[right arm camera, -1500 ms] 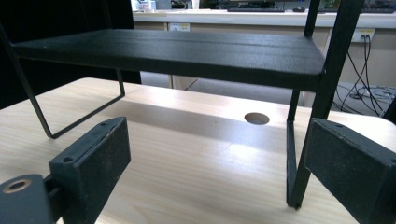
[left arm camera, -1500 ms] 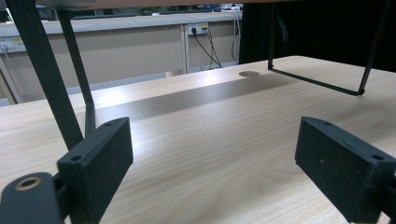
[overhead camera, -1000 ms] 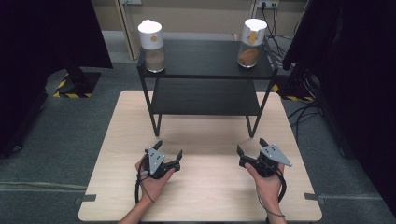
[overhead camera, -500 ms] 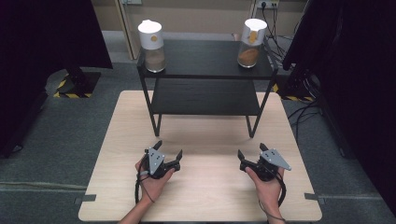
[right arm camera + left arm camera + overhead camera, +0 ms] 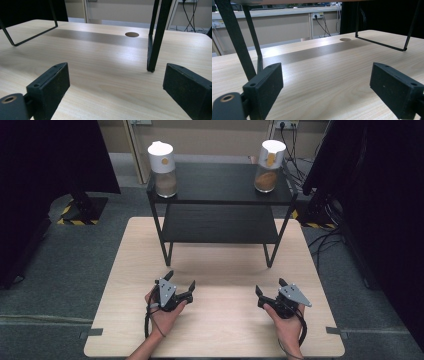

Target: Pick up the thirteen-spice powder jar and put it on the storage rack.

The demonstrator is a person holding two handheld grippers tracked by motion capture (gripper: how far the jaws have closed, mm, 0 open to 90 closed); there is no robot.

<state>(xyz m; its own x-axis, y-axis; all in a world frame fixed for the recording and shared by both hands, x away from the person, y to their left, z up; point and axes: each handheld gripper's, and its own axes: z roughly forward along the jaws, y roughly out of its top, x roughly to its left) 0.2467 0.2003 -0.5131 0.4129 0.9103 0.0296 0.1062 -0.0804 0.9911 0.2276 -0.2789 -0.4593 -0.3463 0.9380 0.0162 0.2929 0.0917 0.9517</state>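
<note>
Two clear jars with white lids, the left jar (image 5: 162, 169) and the right jar (image 5: 269, 166), stand well apart on the top of the black metal shelf (image 5: 220, 182), each part-filled with brown contents. They are probably rigid, smooth and fairly light; best gripped around the body below the lid. The left gripper (image 5: 181, 286) and right gripper (image 5: 270, 289) rest on the pale wooden surface (image 5: 220, 265), jaws wide and empty.
</note>
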